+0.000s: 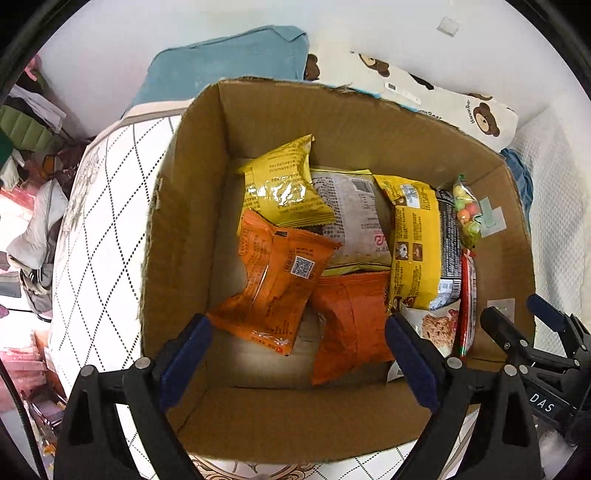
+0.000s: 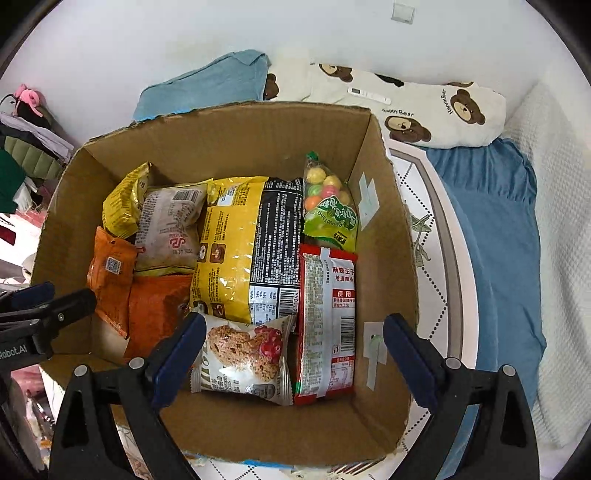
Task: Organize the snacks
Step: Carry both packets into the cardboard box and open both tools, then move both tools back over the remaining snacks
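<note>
An open cardboard box (image 1: pixel 192 177) (image 2: pixel 229 136) stands on a bed and holds several snack packs. In it lie an orange pack (image 1: pixel 273 273) (image 2: pixel 110 273), a darker orange pack (image 1: pixel 351 321), a small yellow pack (image 1: pixel 284 188) (image 2: pixel 123 203), a pale pack (image 1: pixel 351 218) (image 2: pixel 168 229), a large yellow pack (image 1: pixel 415 240) (image 2: pixel 240 251), a cookie pack (image 2: pixel 243 358), a red spicy-strip pack (image 2: pixel 327 325) and a candy bag (image 2: pixel 328 206). My left gripper (image 1: pixel 299 369) is open and empty above the box's left half. My right gripper (image 2: pixel 295 365) is open and empty above the cookie pack.
The bed has a white diamond-pattern sheet (image 1: pixel 99 236), a blue blanket (image 2: pixel 491 221), a bear-print pillow (image 2: pixel 424 107) and a light blue pillow (image 1: pixel 221 66). Clutter lies on the floor at the left (image 1: pixel 26 206). A white wall (image 2: pixel 258 29) is behind.
</note>
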`<state>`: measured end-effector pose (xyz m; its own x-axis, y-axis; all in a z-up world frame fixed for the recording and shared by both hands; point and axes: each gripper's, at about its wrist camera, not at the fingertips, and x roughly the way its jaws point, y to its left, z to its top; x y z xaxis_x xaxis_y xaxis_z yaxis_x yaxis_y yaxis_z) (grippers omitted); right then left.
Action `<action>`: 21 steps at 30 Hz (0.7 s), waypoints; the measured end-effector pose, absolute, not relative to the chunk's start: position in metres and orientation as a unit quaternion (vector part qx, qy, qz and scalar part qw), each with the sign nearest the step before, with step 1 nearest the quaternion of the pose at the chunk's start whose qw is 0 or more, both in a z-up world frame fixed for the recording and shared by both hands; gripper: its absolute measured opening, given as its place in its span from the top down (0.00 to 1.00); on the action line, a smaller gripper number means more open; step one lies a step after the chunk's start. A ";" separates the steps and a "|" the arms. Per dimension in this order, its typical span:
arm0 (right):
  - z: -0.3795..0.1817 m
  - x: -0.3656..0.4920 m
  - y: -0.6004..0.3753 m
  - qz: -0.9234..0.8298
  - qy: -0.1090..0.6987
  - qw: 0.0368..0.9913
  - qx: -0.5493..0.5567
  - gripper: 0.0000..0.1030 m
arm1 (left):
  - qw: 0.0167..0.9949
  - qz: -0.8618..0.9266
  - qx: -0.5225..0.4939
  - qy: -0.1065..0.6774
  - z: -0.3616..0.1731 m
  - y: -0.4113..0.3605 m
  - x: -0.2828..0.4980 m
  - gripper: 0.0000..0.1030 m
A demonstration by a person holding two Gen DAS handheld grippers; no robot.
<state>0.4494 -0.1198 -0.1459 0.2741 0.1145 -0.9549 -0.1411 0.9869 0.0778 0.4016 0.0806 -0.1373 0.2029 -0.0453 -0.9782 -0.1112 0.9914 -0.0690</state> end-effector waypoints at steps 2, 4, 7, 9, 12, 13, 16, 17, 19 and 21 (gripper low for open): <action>-0.142 0.445 -0.120 0.080 0.593 0.801 -0.013 0.04 | 0.780 0.021 -0.061 0.623 -0.133 0.080 0.396 0.07; -0.137 0.438 -0.120 0.080 0.586 0.806 -0.014 0.04 | 0.786 0.021 -0.061 0.615 -0.129 0.078 0.391 0.07; -0.128 0.426 -0.123 0.081 0.574 0.815 -0.010 0.04 | 0.798 0.022 -0.054 0.600 -0.122 0.075 0.379 0.07; -0.121 0.416 -0.126 0.081 0.563 0.822 -0.007 0.04 | 0.807 0.022 -0.050 0.588 -0.115 0.073 0.369 0.07; -0.108 0.399 -0.128 0.078 0.544 0.835 -0.011 0.04 | 0.816 0.021 -0.051 0.575 -0.107 0.070 0.357 0.07; -0.105 0.393 -0.128 0.079 0.538 0.839 -0.011 0.04 | 0.820 0.022 -0.051 0.569 -0.103 0.069 0.351 0.07; -0.091 0.374 -0.130 0.079 0.518 0.852 -0.010 0.04 | 0.834 0.021 -0.048 0.549 -0.091 0.066 0.336 0.07; -0.087 0.368 -0.131 0.080 0.512 0.855 -0.009 0.04 | 0.839 0.022 -0.045 0.542 -0.086 0.065 0.329 0.07; -0.075 0.353 -0.134 0.081 0.495 0.865 -0.006 0.04 | 0.849 0.023 -0.040 0.527 -0.078 0.062 0.318 0.07; -0.064 0.340 -0.136 0.080 0.481 0.873 -0.005 0.04 | 0.856 0.021 -0.040 0.515 -0.070 0.060 0.306 0.07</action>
